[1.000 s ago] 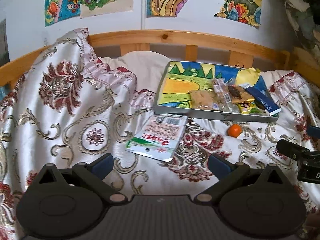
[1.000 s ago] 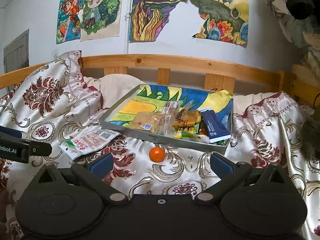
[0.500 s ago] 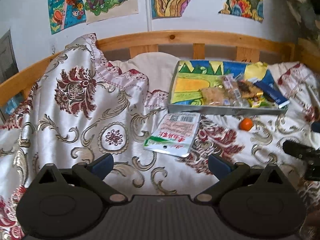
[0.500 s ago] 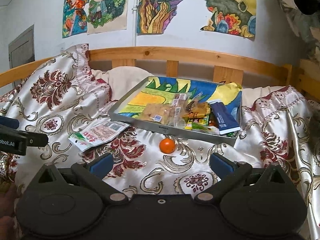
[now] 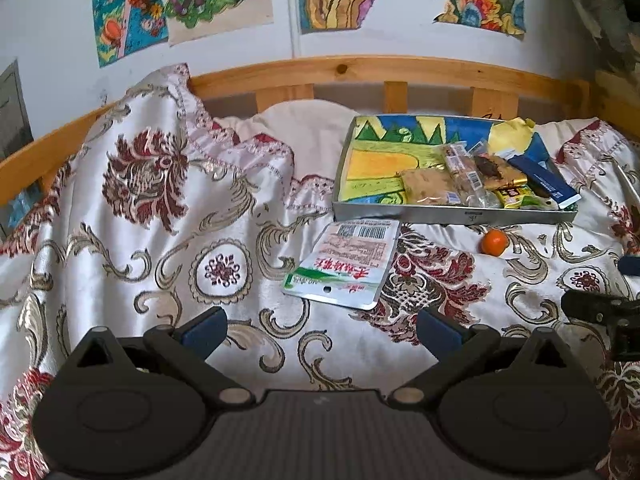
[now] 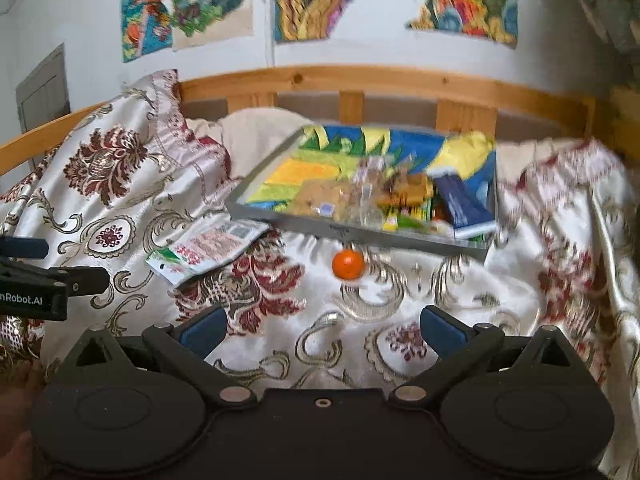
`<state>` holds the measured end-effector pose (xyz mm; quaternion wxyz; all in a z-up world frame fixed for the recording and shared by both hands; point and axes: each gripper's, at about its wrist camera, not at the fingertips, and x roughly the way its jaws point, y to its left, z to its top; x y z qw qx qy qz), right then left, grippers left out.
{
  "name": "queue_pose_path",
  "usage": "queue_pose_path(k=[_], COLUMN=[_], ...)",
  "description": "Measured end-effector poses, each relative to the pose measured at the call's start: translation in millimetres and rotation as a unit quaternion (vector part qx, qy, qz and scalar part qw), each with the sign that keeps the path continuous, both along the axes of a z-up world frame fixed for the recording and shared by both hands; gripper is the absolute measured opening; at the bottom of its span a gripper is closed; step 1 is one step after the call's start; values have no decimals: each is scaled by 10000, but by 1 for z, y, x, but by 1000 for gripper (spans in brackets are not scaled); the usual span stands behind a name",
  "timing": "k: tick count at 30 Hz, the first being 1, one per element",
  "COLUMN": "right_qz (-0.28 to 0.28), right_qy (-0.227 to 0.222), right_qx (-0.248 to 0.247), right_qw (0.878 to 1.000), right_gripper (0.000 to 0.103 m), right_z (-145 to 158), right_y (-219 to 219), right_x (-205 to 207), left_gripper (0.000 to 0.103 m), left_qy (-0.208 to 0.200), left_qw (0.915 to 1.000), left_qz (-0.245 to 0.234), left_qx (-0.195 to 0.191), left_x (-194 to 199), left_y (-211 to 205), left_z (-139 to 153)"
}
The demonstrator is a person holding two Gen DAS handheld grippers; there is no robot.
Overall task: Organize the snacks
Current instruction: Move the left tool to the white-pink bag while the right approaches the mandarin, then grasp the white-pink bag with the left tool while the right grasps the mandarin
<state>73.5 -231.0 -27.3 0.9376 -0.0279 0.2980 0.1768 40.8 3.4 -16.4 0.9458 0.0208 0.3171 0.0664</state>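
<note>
I am looking across a bed covered by a white satin bedspread (image 5: 160,216) with maroon and gold scrollwork, rumpled high on the left. A wooden bed rail (image 5: 360,70) runs along the far side, under a pale wall hung with bright paintings (image 5: 180,4). My left tongs (image 5: 322,326) are spread wide, holding nothing; my right tongs (image 6: 322,326) are likewise spread and empty. A grey tray (image 5: 452,214) with a colourful lining lies far right, wrapped snacks (image 5: 472,180) bunched at its near right end. A flat snack packet (image 5: 344,264) lies on the bedspread just before the tray's near left corner, and a small orange (image 6: 348,264) sits near the tray's front wall. The right view is blurred.
</note>
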Motion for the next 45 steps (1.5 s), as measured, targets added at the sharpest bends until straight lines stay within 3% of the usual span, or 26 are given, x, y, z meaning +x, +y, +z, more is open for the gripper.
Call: queue_pose_path(k=[6, 14, 18, 22, 25, 29, 32, 38, 41, 45], right_qz=[165, 358, 554, 827, 937, 961, 972, 960, 1046, 1150], right_qy=[373, -327, -550, -791, -658, -403, -118, 271, 353, 404], right_qx=[-47, -76, -72, 90, 323, 332, 467, 880, 895, 843], right_qw=[9992, 9988, 9969, 9934, 9929, 9940, 9941, 9911, 9899, 9890], right_gripper=[102, 102, 102, 102, 102, 102, 102, 96, 93, 90], right_z=[-6, 8, 3, -6, -15, -33, -46, -59, -60, -62], right_y=[5, 6, 9, 9, 8, 8, 3, -4, -1, 3], right_x=[13, 27, 44, 66, 87, 109, 121, 140, 147, 152], left_gripper=[102, 102, 102, 102, 102, 102, 102, 102, 102, 102], left_qy=[114, -454, -368, -211, -99, 120, 377, 616, 826, 1175], left_qw=[9997, 9971, 9983, 9974, 9975, 9977, 9945, 9882, 9855, 9815], left_qz=[134, 301, 244, -113, -222, -624, -976, -1360, -1436, -1506], left_qx=[-156, -538, -367, -677, -665, -235, 102, 351, 366, 108], left_x=[13, 34, 65, 93, 115, 141, 157, 169, 177, 187], left_y=[2, 2, 0, 7, 6, -2, -10, -12, -7, 4], left_z=[-3, 3, -2, -11, -17, -26, -36, -45, -50, -56])
